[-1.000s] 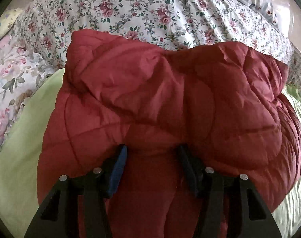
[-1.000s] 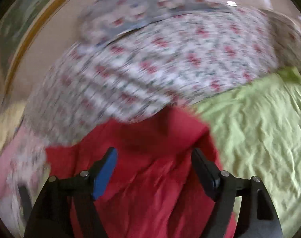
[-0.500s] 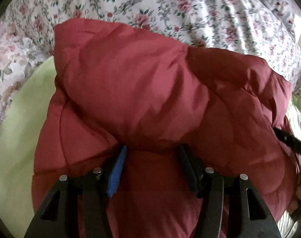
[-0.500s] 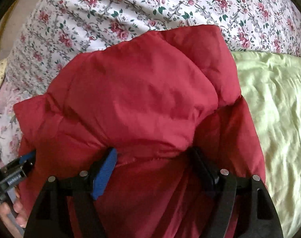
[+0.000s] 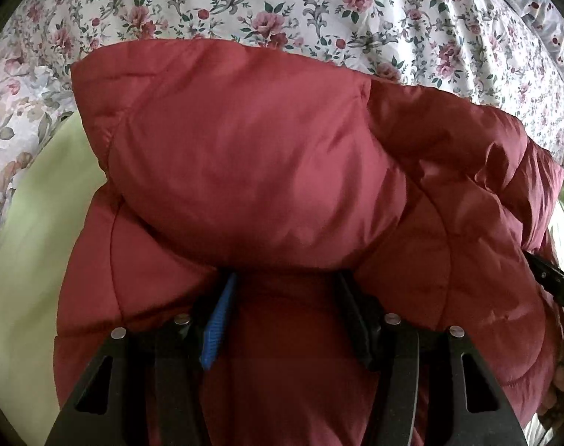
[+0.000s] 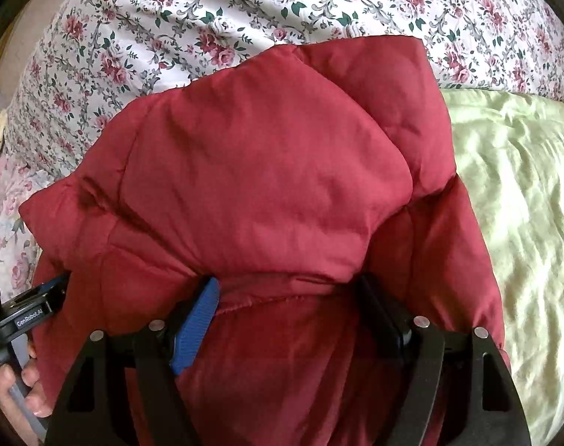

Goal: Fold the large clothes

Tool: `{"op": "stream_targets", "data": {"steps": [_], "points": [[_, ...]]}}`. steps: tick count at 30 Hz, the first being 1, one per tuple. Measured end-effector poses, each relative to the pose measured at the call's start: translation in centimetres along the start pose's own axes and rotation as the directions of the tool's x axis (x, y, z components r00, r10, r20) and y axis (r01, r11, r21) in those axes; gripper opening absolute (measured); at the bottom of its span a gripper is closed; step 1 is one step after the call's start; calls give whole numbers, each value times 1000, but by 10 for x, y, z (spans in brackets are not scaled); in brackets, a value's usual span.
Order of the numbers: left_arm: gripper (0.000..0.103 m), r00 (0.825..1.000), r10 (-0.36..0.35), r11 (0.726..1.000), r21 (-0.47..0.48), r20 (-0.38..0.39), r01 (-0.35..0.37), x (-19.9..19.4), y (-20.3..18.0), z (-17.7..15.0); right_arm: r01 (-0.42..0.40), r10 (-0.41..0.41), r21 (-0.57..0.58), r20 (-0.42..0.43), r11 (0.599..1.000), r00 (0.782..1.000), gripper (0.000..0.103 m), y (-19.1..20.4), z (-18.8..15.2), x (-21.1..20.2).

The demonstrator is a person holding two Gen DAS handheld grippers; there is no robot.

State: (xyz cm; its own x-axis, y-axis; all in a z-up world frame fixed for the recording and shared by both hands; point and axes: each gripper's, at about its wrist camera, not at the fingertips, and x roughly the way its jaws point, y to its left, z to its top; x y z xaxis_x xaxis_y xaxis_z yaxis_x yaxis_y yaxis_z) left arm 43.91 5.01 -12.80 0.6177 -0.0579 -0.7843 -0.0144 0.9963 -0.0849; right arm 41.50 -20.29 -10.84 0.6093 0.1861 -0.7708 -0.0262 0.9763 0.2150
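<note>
Left wrist view is basically all jacket: a puffy, quilted dark-red padded jacket [image 5: 267,171] lying on a pale green bedsheet [image 5: 29,260], its far edge butting up against a white quilt with a pink rose print [image 5: 282,7]. Using the jacket as the landmark, its long axis runs side to side across both views, so the two grippers sit along its near edge, one toward each end.

The left gripper [image 5: 285,297] has a thick wad of the jacket's near edge bunched between its fingers, jaws partway closed and clamped on it. The right gripper [image 6: 289,297] has its jaws wider, also squeezed onto a fat fold of the jacket [image 6: 267,171], with a seam line right between the pads. A puffy flap already lies over the jacket just beyond both sets of jaws.

My guess: the next move carries this near edge away, toward the quilt side. Neither hand is nearer, so they'd need to travel together or the fold goes crooked.
</note>
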Motion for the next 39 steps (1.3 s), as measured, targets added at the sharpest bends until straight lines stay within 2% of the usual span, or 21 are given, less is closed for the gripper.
{"op": "stream_targets", "data": {"steps": [6, 10, 14, 22, 30, 39], "points": [[55, 999, -35, 999, -8, 9, 35, -22, 5, -2, -71, 69, 50, 35, 996, 997, 78, -11, -4, -33], [61, 997, -67, 998, -12, 36, 67, -45, 8, -10, -102, 98, 71, 49, 992, 994, 78, -15, -10, -56], [69, 991, -105, 994, -30, 87, 108, -77, 16, -25, -110, 108, 59, 45, 992, 993, 78, -19, -17, -74], [71, 983, -134, 984, -98, 126, 147, -120, 41, -58, -103, 101, 53, 47, 993, 994, 78, -31, -28, -93], [72, 983, -129, 977, -154, 132, 148, -130, 68, -67, -94, 91, 62, 55, 994, 994, 78, -41, -31, -105], [72, 984, -121, 974, -178, 131, 144, -129, 80, -67, -84, 77, 105, 63, 991, 995, 78, -58, -33, -110]]}}
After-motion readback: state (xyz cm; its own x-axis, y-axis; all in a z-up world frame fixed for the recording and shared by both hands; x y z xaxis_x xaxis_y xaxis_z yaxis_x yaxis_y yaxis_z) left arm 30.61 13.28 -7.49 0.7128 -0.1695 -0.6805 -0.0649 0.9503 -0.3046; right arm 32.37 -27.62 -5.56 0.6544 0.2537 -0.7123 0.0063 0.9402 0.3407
